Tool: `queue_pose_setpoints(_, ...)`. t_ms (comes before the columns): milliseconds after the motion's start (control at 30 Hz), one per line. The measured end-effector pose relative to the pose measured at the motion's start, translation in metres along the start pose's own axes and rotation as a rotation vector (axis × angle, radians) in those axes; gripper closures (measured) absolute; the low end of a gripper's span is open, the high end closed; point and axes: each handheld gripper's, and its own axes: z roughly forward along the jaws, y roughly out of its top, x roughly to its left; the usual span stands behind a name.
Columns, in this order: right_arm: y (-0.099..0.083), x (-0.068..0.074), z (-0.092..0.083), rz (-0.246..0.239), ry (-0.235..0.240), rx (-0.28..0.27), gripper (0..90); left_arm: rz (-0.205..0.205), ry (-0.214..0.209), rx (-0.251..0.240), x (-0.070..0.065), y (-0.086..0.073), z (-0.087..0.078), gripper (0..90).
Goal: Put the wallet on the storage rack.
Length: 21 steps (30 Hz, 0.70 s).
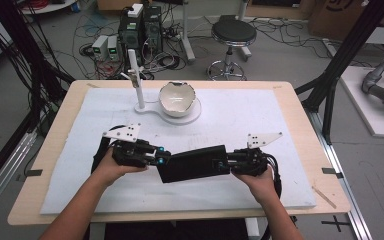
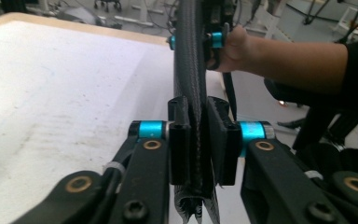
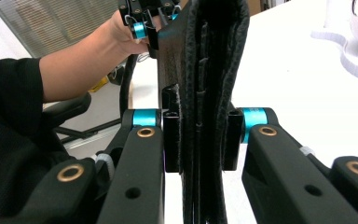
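A flat black pouch [image 1: 192, 164] of textured fabric hangs level just above the white mat [image 1: 240, 120], near the front of the table. My left gripper [image 1: 161, 159] is shut on its left end and my right gripper [image 1: 226, 162] on its right end. In the left gripper view the jaws of the left gripper [image 2: 199, 119] pinch the pouch [image 2: 190, 60] edge-on, and the right gripper [image 2: 214, 37] grips the far end. In the right gripper view the right gripper [image 3: 200, 109] presses on the folded layers of the pouch [image 3: 209, 42], with the left gripper [image 3: 144, 28] beyond.
A white bowl [image 1: 177, 98] with a chipped rim sits on a white round base [image 1: 192, 116] at the back middle of the mat, beside a white upright post [image 1: 136, 75]. Behind the wooden table [image 1: 300, 115] stand a stool [image 1: 233, 32], computers and cables.
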Motion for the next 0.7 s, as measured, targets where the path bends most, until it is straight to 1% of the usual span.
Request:
queue_pose_setpoints(33,0.000,0.000,0.000,0.000,0.000,0.000,77.3,-0.004,0.006,-0.004,0.001,0.000,-0.001,75.8)
queue_pose_setpoints(100,0.002,0.002,0.000,-0.008,0.000,0.002,77.2,-0.021,0.017,-0.020,0.002,0.001,-0.006,69.0)
queue_pose_setpoints(133,0.003,0.003,-0.001,-0.015,-0.009,0.006,77.2,-0.028,0.023,-0.027,0.003,0.001,-0.009,64.4)
queue_pose_setpoints(167,0.004,0.005,-0.003,-0.009,-0.027,0.008,77.2,-0.029,0.039,-0.037,0.003,0.001,-0.013,56.6)
queue_pose_setpoints(200,0.004,0.005,-0.003,-0.009,-0.027,0.008,77.2,-0.035,0.055,-0.046,0.003,0.000,-0.017,56.6)
queue_pose_setpoints(233,0.005,0.005,-0.007,-0.005,-0.043,0.004,77.3,-0.039,0.098,-0.057,0.003,0.000,-0.027,50.9)
queue_pose_setpoints(267,0.005,0.005,-0.009,-0.004,-0.052,0.001,77.2,-0.039,0.098,-0.057,0.003,0.000,-0.027,47.1)
queue_pose_setpoints(300,0.005,0.005,-0.009,-0.004,-0.052,0.001,77.2,-0.039,0.120,-0.061,0.003,0.000,-0.032,47.1)
queue_pose_setpoints(333,0.006,0.005,-0.014,-0.006,-0.074,-0.001,77.2,-0.046,0.137,-0.066,0.002,-0.001,-0.037,41.9)
queue_pose_setpoints(367,0.007,0.006,-0.016,-0.006,-0.083,-0.002,77.2,-0.050,0.158,-0.071,0.002,-0.002,-0.043,40.2)
queue_pose_setpoints(400,0.008,0.006,-0.018,-0.005,-0.096,-0.006,77.2,-0.054,0.203,-0.060,0.001,-0.004,-0.053,37.2)
queue_pose_setpoints(433,0.008,0.006,-0.018,-0.005,-0.096,-0.006,77.2,-0.054,0.203,-0.060,0.001,-0.004,-0.053,34.6)
queue_pose_setpoints(467,0.010,0.006,-0.023,-0.007,-0.112,-0.014,77.2,-0.069,0.212,-0.041,0.002,-0.005,-0.058,32.7)
queue_pose_setpoints(500,0.011,0.006,-0.026,-0.007,-0.123,-0.023,77.1,-0.071,0.252,-0.023,0.002,-0.008,-0.068,31.2)
queue_pose_setpoints(533,0.013,0.006,-0.028,-0.009,-0.134,-0.034,77.2,-0.075,0.278,-0.025,0.002,-0.010,-0.072,29.4)
queue_pose_setpoints(567,0.015,0.006,-0.030,-0.008,-0.147,-0.041,77.1,-0.075,0.278,-0.025,0.002,-0.010,-0.072,27.6)
queue_pose_setpoints(600,0.018,0.006,-0.032,-0.010,-0.161,-0.046,77.1,-0.080,0.299,-0.033,0.002,-0.012,-0.076,26.7)
queue_pose_setpoints(633,0.018,0.006,-0.032,-0.010,-0.161,-0.046,77.1,-0.082,0.316,-0.039,0.004,-0.014,-0.080,26.7)
queue_pose_setpoints(667,0.025,0.006,-0.034,-0.016,-0.191,-0.050,77.1,-0.084,0.361,-0.024,0.005,-0.018,-0.085,23.9)
queue_pose_setpoints(700,0.030,0.006,-0.035,-0.018,-0.208,-0.046,77.1,-0.084,0.361,-0.024,0.005,-0.018,-0.085,22.4)
